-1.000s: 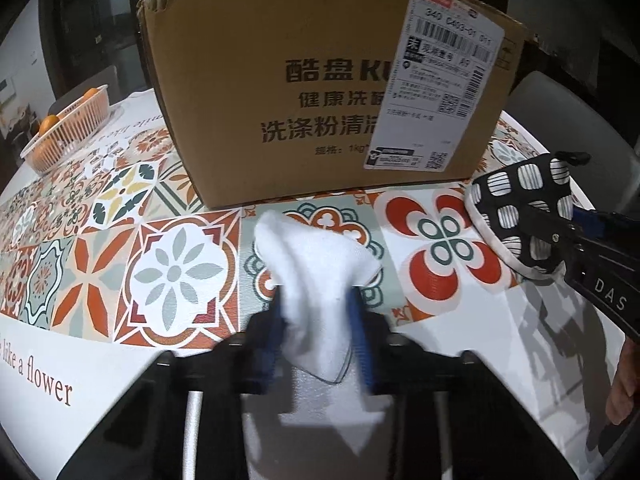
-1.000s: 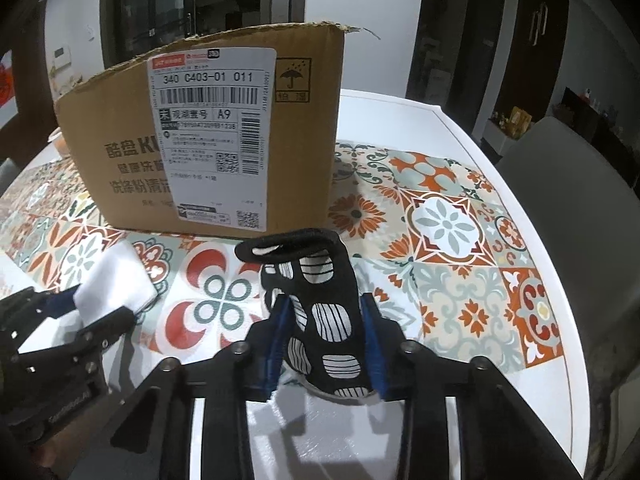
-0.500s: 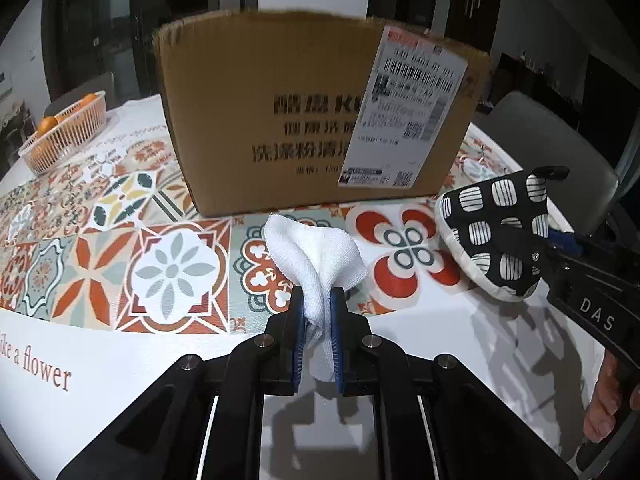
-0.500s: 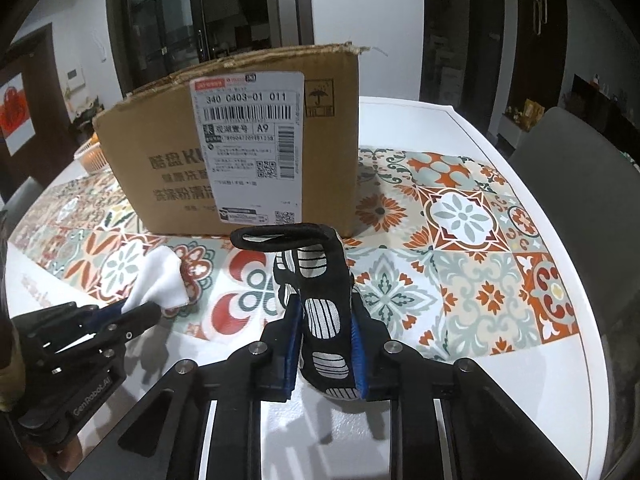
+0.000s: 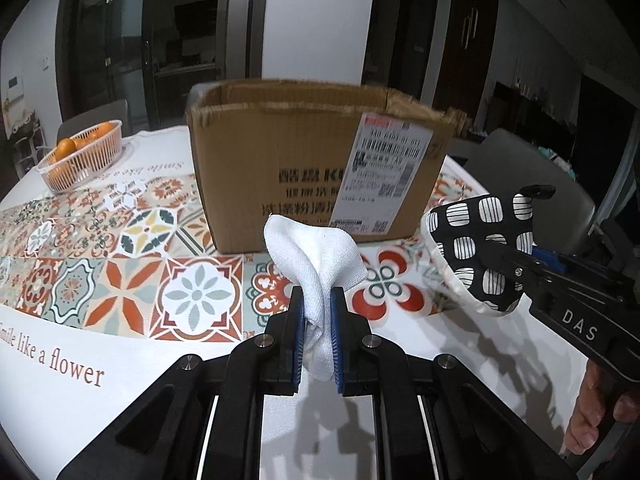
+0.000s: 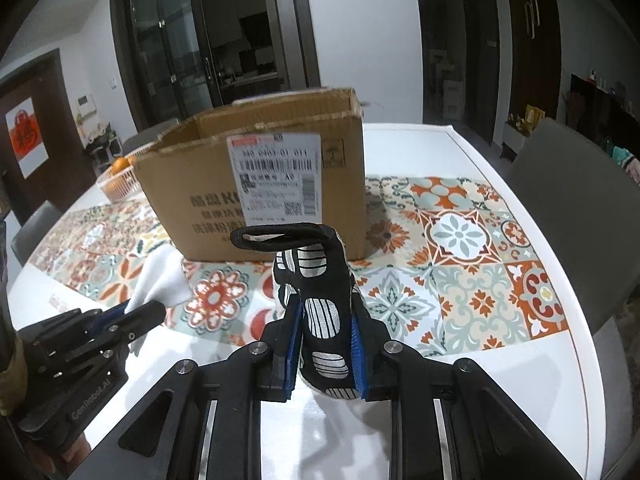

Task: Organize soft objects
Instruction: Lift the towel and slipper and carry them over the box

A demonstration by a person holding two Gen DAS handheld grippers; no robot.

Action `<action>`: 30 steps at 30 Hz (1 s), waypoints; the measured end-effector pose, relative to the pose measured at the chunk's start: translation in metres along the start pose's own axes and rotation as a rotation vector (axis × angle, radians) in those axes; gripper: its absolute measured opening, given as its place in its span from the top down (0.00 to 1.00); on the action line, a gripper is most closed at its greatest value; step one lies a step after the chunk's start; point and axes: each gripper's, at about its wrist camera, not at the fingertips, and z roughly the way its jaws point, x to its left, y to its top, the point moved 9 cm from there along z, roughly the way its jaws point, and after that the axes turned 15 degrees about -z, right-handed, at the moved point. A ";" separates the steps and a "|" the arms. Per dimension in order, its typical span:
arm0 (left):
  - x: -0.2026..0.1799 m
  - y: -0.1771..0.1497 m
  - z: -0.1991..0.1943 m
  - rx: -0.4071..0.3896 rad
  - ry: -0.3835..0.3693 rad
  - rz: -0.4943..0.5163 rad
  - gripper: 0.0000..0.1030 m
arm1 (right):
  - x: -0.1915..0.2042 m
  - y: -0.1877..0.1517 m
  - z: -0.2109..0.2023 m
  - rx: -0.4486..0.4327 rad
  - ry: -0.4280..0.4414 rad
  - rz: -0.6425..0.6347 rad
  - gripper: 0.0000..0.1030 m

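Observation:
My left gripper (image 5: 316, 300) is shut on a white cloth (image 5: 316, 256) and holds it above the table. My right gripper (image 6: 324, 312) is shut on a black-and-white patterned oven mitt (image 6: 316, 280) with a black loop on top, also lifted. The mitt (image 5: 480, 248) shows at the right of the left wrist view, and the cloth (image 6: 160, 280) at the left of the right wrist view. An open cardboard box (image 5: 320, 168) with a shipping label stands just beyond both grippers; it also shows in the right wrist view (image 6: 260, 184).
The table wears a tiled-pattern cloth (image 5: 120, 272) with white borders. A pink basket of oranges (image 5: 80, 156) sits at the far left. A grey chair (image 6: 576, 208) stands at the table's right side.
Both grippers have closed tight on their items and risen from the table. The box's open top has come into view.

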 end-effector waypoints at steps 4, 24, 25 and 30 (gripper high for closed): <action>-0.003 0.009 -0.016 -0.035 -0.007 0.003 0.87 | 0.001 0.009 -0.012 -0.038 0.001 0.005 0.77; -0.019 0.067 -0.073 -0.217 -0.064 0.037 0.87 | 0.002 0.068 -0.066 -0.226 -0.010 0.000 0.77; -0.019 0.070 -0.075 -0.224 -0.066 0.038 0.87 | 0.002 0.071 -0.069 -0.239 -0.014 -0.001 0.77; -0.022 0.087 -0.083 -0.266 -0.071 0.051 0.87 | 0.000 0.088 -0.078 -0.287 -0.020 -0.007 0.77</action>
